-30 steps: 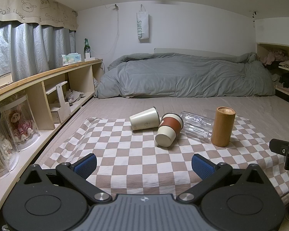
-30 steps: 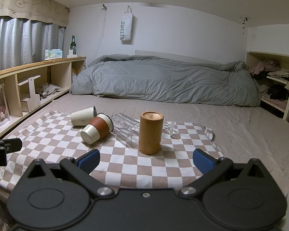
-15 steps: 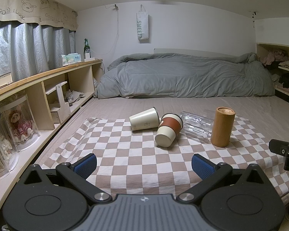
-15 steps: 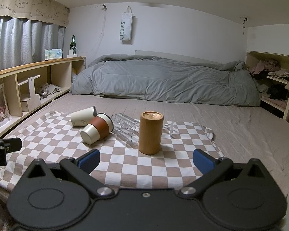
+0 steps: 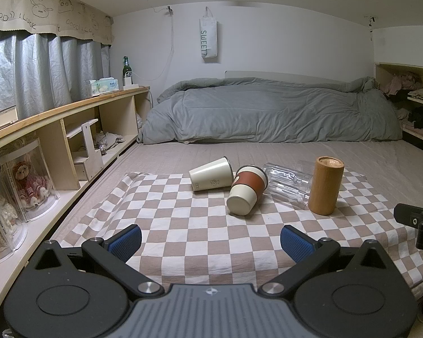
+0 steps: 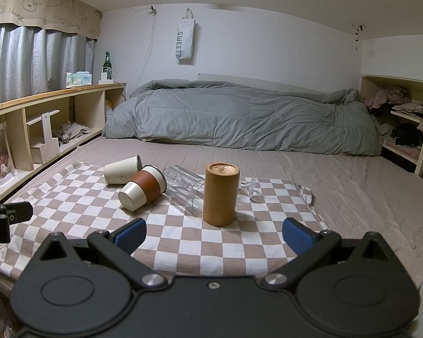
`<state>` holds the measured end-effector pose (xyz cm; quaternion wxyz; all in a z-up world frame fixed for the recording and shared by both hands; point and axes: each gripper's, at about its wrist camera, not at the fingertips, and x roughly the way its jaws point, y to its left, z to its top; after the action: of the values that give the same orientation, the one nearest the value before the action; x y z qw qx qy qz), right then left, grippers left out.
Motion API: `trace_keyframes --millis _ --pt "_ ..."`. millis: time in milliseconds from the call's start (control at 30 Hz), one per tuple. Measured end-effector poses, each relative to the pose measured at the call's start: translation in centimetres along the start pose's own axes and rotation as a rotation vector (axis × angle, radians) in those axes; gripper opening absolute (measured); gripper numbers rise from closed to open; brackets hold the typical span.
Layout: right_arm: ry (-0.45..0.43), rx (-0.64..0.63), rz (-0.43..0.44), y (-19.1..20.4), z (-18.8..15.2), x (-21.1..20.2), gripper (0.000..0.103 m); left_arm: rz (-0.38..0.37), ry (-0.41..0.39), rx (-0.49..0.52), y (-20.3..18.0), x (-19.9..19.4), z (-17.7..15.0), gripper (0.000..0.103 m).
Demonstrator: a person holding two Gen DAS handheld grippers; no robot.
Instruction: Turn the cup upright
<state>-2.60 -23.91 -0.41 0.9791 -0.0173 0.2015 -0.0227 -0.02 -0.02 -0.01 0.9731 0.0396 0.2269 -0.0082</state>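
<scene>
Several cups sit on a checkered cloth point(image 5: 189, 225) point(image 6: 183, 239) on the bed. A cream cup point(image 5: 210, 173) point(image 6: 122, 169) lies on its side. A cream cup with a brown sleeve point(image 5: 246, 190) point(image 6: 142, 187) lies on its side, base toward me. A clear glass cup point(image 5: 287, 181) point(image 6: 187, 187) lies on its side behind a wooden cup point(image 5: 325, 186) point(image 6: 221, 194), which stands with a closed end up. My left gripper point(image 5: 211, 243) is open and empty, short of the cups. My right gripper point(image 6: 214, 235) is open and empty, just before the wooden cup.
A grey duvet point(image 5: 268, 112) lies bunched at the far end of the bed. A wooden shelf unit point(image 5: 56, 140) runs along the left with boxes and a doll. A shelf with clothes point(image 6: 403, 118) stands at the right. A small clear glass piece point(image 6: 251, 187) lies behind the wooden cup.
</scene>
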Motion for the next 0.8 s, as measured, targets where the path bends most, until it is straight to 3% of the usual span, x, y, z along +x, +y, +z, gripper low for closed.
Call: trace_keyframes --millis 800 --pt "0.023 -0.001 -0.003 -0.9 -0.4 1.1 0.103 -0.002 0.004 -0.014 -0.3 0.1 0.1 0.103"
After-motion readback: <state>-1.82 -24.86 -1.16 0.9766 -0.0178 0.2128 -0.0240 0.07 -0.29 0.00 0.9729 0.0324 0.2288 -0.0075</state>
